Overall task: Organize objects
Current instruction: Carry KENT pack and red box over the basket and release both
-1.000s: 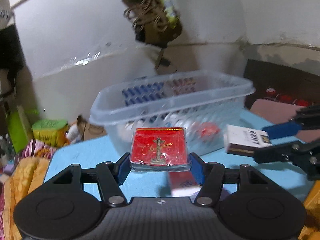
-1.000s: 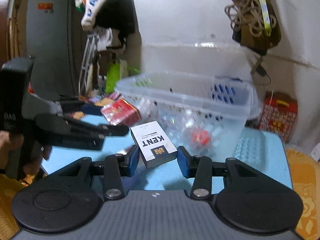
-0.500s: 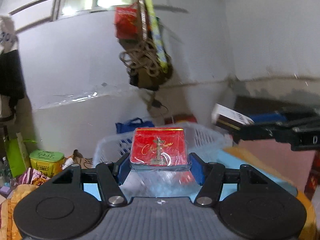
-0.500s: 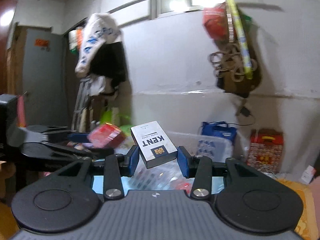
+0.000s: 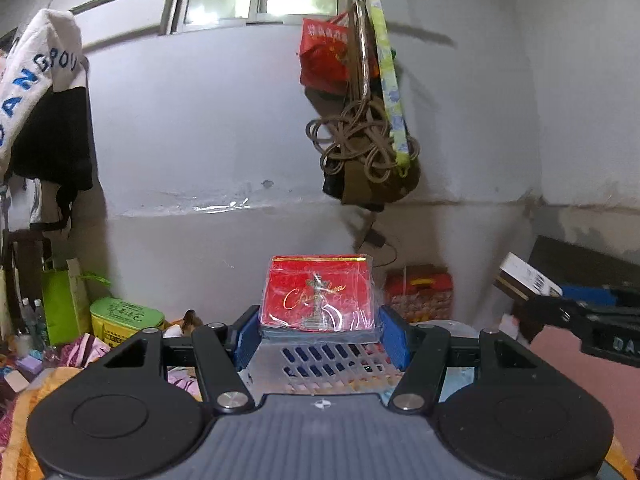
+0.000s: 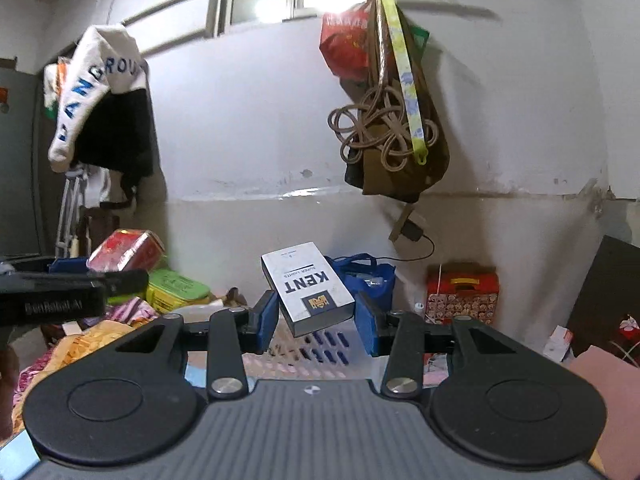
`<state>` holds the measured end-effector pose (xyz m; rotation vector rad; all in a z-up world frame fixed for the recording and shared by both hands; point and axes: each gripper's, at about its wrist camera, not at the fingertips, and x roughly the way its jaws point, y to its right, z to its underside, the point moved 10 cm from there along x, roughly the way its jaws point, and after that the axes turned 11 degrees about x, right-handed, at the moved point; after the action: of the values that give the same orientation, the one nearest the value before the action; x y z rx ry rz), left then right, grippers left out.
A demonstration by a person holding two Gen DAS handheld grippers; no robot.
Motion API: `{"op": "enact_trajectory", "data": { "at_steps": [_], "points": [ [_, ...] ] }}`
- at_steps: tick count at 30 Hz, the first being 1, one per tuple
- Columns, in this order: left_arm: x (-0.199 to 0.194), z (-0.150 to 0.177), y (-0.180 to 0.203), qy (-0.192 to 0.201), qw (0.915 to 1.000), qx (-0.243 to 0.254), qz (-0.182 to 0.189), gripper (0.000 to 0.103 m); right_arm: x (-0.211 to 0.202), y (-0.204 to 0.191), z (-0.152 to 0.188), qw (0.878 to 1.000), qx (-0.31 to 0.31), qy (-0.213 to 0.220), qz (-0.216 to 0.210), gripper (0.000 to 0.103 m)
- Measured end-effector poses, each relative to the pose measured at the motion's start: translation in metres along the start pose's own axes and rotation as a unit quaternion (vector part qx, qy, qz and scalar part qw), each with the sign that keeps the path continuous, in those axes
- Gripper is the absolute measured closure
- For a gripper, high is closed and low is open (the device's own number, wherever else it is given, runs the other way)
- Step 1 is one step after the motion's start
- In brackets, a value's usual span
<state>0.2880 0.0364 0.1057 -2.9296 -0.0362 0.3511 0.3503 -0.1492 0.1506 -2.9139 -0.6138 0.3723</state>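
Left wrist view: the left gripper [image 5: 318, 330] has its jaws clamped on a red cigarette pack [image 5: 318, 296] wrapped in clear film, held level in the air; below it the slotted wall of a clear plastic basket [image 5: 332, 364] shows between the blue pads [image 5: 245, 336]; at the right edge the right gripper [image 5: 532, 300] carries a white pack [image 5: 526, 276]. Right wrist view: the right gripper's [image 6: 316, 320] jaws grip the white KENT pack [image 6: 308, 284], tilted with its printed face up; the basket [image 6: 320, 350] lies beneath; at the left, the left gripper [image 6: 120, 270] holds the red pack [image 6: 126, 250]; a rope bundle [image 6: 380, 128] hangs on the wall behind.
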Motion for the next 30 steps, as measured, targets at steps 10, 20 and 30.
{"op": "enact_trajectory", "data": {
  "at_steps": [10,20,30],
  "points": [
    [0.084,0.047,-0.003,-0.159,0.987,-0.021,0.012,0.038,0.053,0.014,0.046,0.993,0.03,-0.111,0.019,0.057],
    [0.081,0.049,-0.009,-0.158,0.9868,-0.029,0.022,0.038,0.058,0.017,0.063,0.99,0.018,-0.139,0.032,0.057],
    [0.067,0.034,-0.006,-0.095,0.9954,-0.004,-0.007,0.007,0.043,0.021,0.04,0.997,0.026,-0.065,0.027,0.0]
  ]
}}
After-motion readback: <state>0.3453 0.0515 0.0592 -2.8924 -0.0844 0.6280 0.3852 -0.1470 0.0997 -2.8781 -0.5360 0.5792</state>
